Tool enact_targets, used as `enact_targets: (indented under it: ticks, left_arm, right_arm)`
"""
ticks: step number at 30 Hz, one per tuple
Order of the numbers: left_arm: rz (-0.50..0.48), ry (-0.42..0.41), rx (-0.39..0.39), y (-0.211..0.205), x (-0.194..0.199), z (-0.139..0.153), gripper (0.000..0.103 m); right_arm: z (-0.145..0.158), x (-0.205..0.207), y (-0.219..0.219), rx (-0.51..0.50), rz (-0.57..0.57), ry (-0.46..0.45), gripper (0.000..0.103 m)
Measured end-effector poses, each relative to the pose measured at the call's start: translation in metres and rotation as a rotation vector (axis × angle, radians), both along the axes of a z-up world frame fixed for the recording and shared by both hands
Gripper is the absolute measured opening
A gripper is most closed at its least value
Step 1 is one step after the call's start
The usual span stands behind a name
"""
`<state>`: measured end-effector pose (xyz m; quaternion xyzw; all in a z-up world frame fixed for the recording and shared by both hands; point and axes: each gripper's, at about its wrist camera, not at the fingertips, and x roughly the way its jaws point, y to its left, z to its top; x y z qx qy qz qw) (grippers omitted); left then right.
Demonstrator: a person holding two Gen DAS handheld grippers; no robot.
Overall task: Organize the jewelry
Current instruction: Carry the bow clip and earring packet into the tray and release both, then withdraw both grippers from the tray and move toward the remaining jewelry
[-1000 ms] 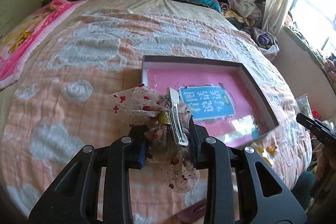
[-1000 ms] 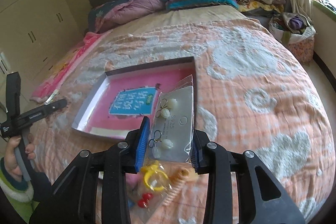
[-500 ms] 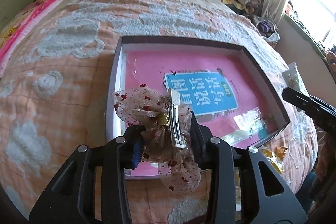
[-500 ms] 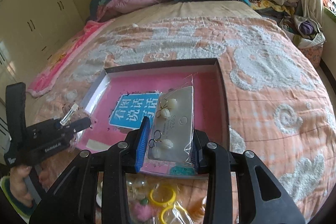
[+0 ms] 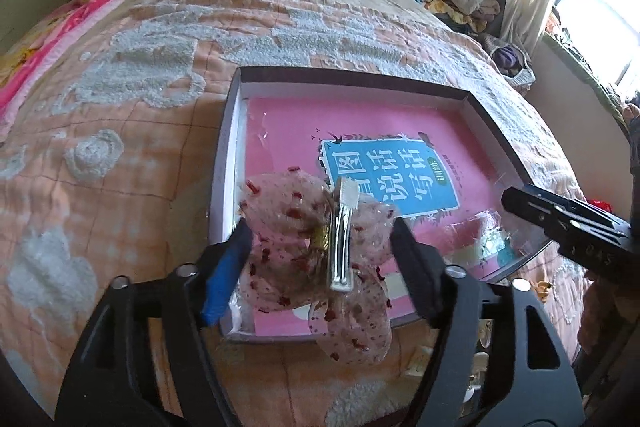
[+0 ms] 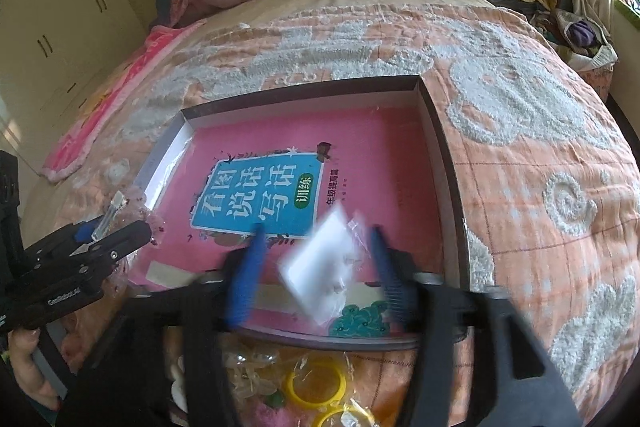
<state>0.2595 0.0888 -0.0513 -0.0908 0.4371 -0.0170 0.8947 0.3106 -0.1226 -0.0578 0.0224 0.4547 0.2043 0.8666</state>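
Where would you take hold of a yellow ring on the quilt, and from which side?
Grip the rim of the yellow ring, one finger inside the hole and one outside, coming straight down from above. It lies flat on the quilt just in front of the box, so its thin band offers no side to pinch.

Right tool (image 6: 316, 267) and earring packet (image 6: 320, 267) motion-blurred, packet's contents unreadable, yellow rings (image 6: 316, 381) partly hidden

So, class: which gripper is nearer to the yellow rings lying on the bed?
Right. The right gripper hangs over the box's near edge, just beyond the yellow rings; the left gripper is off at the box's left side.
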Motion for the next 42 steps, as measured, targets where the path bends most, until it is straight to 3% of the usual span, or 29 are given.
enact_targets:
  ticks: [6, 10, 17, 33, 42]
  left_arm:
    - [0.017, -0.036, 0.004, 0.002, -0.01, 0.013, 0.083]
    - [0.025, -0.05, 0.006, 0.002, -0.016, 0.021, 0.093]
    - [0.074, -0.048, -0.004, 0.011, -0.035, 0.035, 0.094]
    - [0.067, -0.185, -0.01, -0.004, -0.088, 0.095, 0.094]
    - [0.05, -0.225, 0.01, -0.016, -0.116, 0.11, 0.094]
  right_arm:
    - [0.013, -0.014, -0.009, 0.035, -0.025, -0.044, 0.086]
    - [0.019, -0.023, -0.015, 0.052, -0.035, -0.056, 0.09]
    - [0.037, -0.044, -0.028, 0.072, -0.043, -0.087, 0.095]
    - [0.099, -0.101, -0.065, 0.152, -0.051, -0.209, 0.098]
    - [0.129, -0.132, -0.079, 0.171, -0.035, -0.274, 0.098]
